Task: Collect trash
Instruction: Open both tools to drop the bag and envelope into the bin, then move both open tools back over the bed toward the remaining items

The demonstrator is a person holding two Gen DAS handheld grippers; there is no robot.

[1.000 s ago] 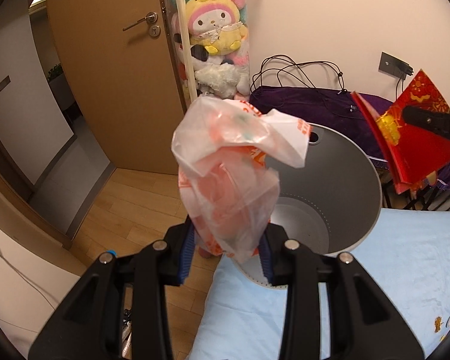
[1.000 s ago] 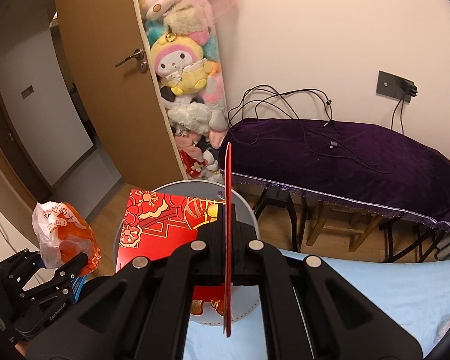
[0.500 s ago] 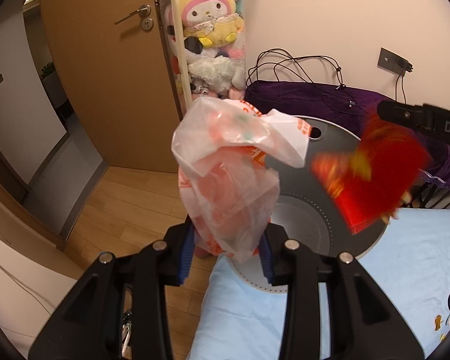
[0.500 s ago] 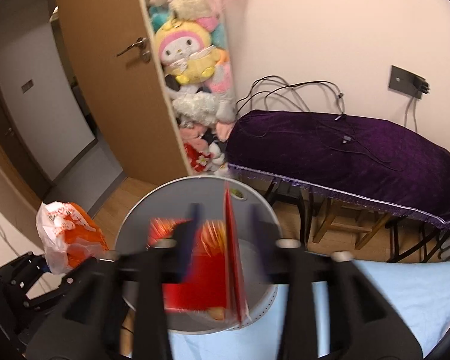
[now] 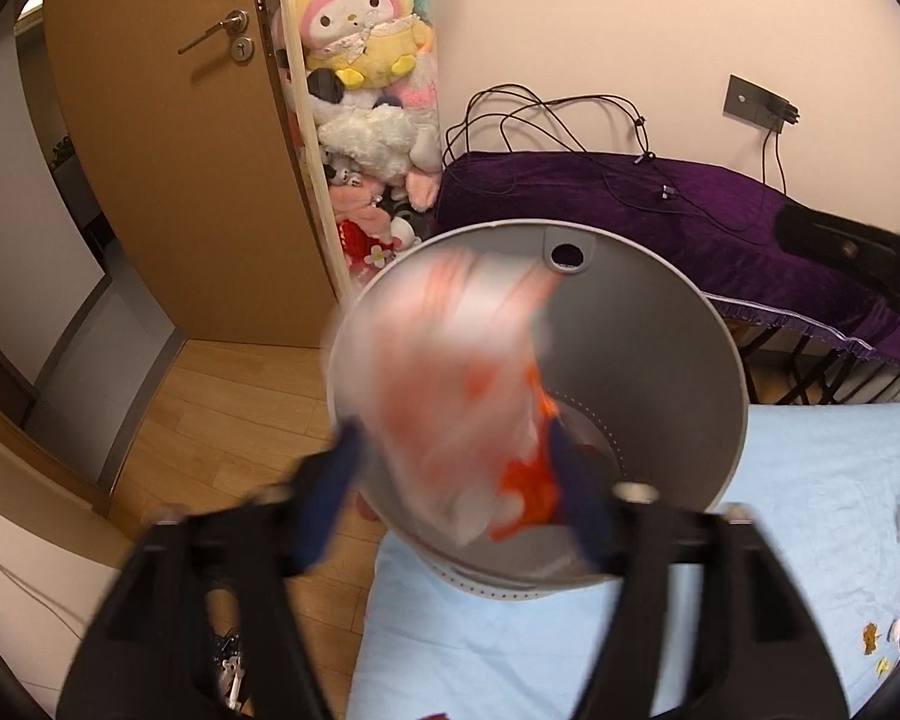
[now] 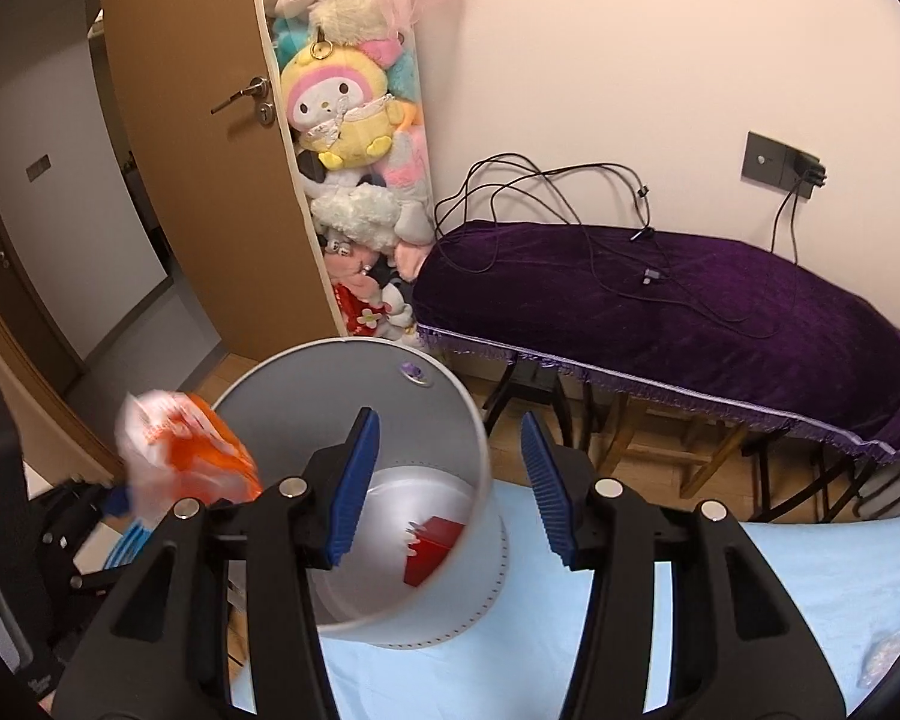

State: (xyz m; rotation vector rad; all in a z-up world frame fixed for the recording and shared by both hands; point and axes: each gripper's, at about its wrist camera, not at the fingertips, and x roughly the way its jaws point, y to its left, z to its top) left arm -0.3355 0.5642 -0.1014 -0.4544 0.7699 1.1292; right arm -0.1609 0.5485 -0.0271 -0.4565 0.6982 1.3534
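A grey round bin (image 5: pixel 660 324) stands at the corner of the light blue bed; it also shows in the right wrist view (image 6: pixel 306 396). A red packet (image 6: pixel 429 549) lies on the bin's floor. A white and orange plastic bag (image 5: pixel 468 396), blurred by motion, hangs over the bin's mouth between the spread fingers of my left gripper (image 5: pixel 453 492). The bag also shows in the right wrist view (image 6: pixel 180 450), at the bin's left rim. My right gripper (image 6: pixel 450 480) is open and empty above the bin.
A purple-covered bench (image 6: pixel 690 300) with cables stands behind the bin. A stack of plush toys (image 6: pixel 342 120) and a brown door (image 6: pixel 198 150) are at the left. Small scraps (image 5: pixel 870 639) lie on the blue bedsheet (image 5: pixel 810 510) at the right.
My right gripper opened and the red packet dropped into the bin. My left gripper moved over the bin and opened, and the plastic bag is slipping from it.
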